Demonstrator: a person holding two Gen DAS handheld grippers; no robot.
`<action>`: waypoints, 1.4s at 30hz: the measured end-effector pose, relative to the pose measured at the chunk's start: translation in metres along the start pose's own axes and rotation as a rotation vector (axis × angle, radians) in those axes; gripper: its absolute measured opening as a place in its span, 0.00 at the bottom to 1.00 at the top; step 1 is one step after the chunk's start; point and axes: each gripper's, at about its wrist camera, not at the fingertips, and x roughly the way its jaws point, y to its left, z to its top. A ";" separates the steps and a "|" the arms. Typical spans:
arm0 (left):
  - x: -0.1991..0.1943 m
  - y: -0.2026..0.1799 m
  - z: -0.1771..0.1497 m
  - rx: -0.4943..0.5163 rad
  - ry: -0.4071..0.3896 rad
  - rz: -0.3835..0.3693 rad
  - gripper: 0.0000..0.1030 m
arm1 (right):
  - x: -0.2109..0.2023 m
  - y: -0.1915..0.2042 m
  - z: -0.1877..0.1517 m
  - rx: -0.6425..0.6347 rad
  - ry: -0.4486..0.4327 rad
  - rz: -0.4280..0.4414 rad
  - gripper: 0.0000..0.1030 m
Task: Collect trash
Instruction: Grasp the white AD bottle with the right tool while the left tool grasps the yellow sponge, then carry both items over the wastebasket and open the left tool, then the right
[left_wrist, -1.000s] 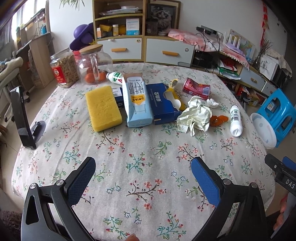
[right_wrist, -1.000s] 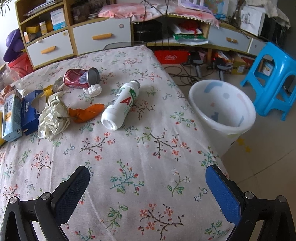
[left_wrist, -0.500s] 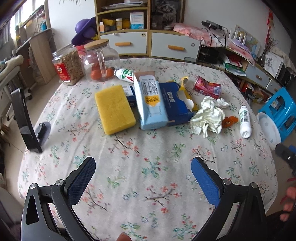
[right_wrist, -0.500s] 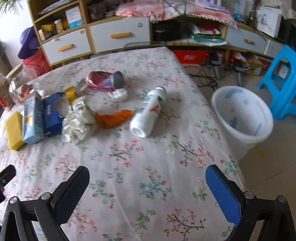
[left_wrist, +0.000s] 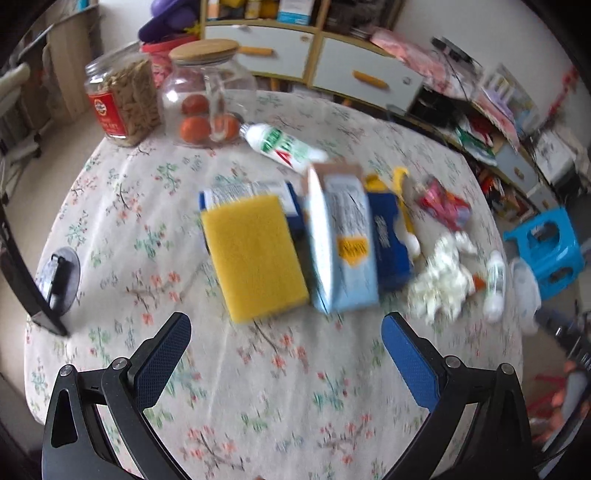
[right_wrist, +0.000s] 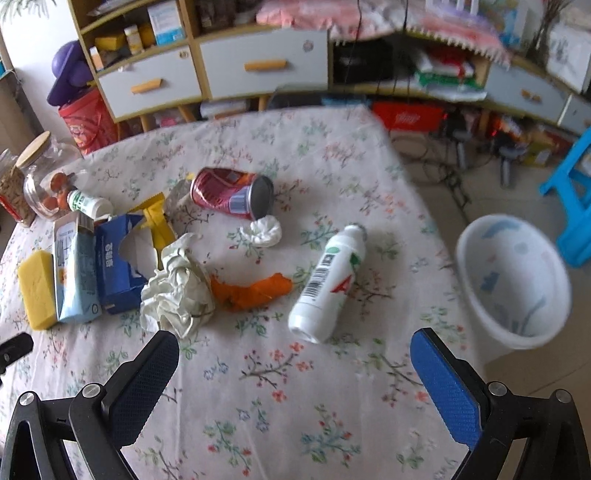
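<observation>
Trash lies on the floral table (right_wrist: 332, 387): a white bottle (right_wrist: 328, 286), orange peel (right_wrist: 255, 291), crumpled paper (right_wrist: 177, 295), a small white wad (right_wrist: 260, 230), a red can (right_wrist: 231, 192), a light-blue carton (right_wrist: 74, 269) and a torn blue box (right_wrist: 118, 258). A white bin (right_wrist: 513, 280) stands on the floor right of the table. My right gripper (right_wrist: 291, 376) is open and empty, just short of the bottle. My left gripper (left_wrist: 286, 358) is open and empty, in front of the yellow sponge (left_wrist: 253, 251) and carton (left_wrist: 341, 243).
Two glass jars (left_wrist: 207, 92) and a second white bottle (left_wrist: 284, 146) sit at the table's far side. A black phone stand (left_wrist: 55, 280) is at the left edge. A blue stool (left_wrist: 546, 251) and cabinets (right_wrist: 207, 74) stand beyond the table.
Both grippers have moved forward over the table toward the items; the sponge, carton and bottle now look nearer. Both stay open. Nothing on the table has moved.
</observation>
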 end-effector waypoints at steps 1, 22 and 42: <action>0.002 0.004 0.005 -0.013 -0.008 -0.001 1.00 | 0.009 0.000 0.005 0.010 0.029 0.017 1.00; 0.064 0.018 0.039 -0.059 0.051 -0.016 0.61 | 0.106 -0.065 0.031 0.245 0.251 0.204 0.77; -0.009 0.031 0.016 -0.089 -0.119 -0.098 0.53 | 0.086 -0.084 0.024 0.315 0.191 0.219 0.39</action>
